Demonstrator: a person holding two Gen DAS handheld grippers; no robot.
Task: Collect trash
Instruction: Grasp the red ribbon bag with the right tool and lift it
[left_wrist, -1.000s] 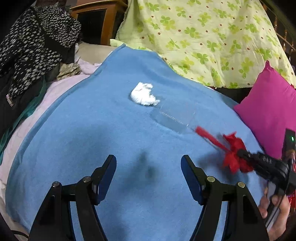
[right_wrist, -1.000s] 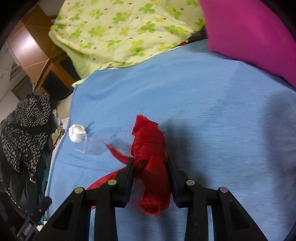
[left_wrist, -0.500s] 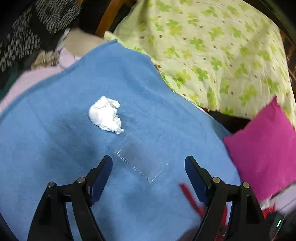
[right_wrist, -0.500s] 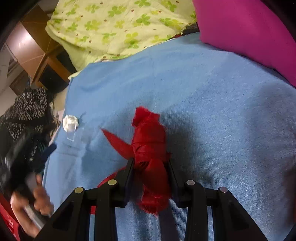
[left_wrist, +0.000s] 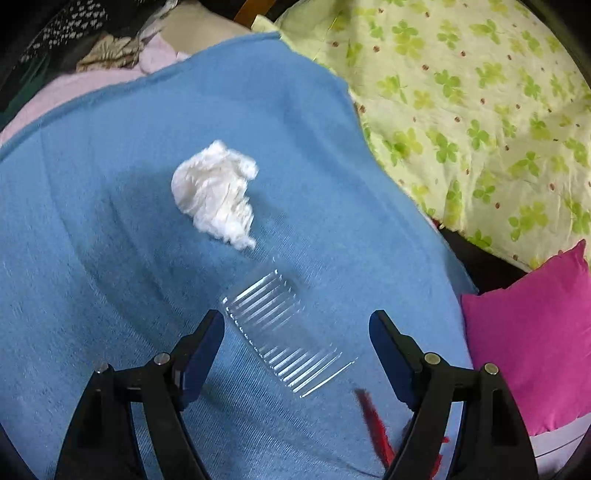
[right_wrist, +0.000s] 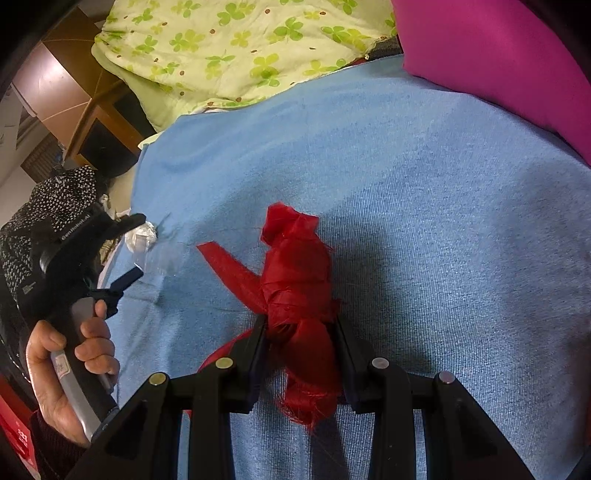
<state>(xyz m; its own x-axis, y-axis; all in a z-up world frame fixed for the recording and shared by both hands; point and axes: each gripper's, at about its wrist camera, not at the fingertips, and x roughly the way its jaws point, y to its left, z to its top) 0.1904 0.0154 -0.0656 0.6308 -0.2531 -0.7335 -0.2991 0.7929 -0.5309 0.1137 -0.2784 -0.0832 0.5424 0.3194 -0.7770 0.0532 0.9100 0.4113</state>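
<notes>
Here the left gripper (left_wrist: 295, 343) tilts downward over the blue blanket (left_wrist: 110, 221), jaws wide and just opened further, a clear ribbed plastic piece (left_wrist: 284, 332) lying between them, untouched. Its outline is faint against the cloth. The right gripper (right_wrist: 301, 343) is clamped on a knotted red rag (right_wrist: 295, 273). A crumpled white tissue (left_wrist: 216, 194) lies just beyond the plastic.

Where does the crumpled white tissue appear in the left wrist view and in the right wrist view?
Left wrist view: crumpled white tissue, upper centre-left, on the blue blanket.
Right wrist view: far left, small, partly hidden behind the left gripper.
Shared landmark: clear ribbed plastic piece just beside it.
</notes>
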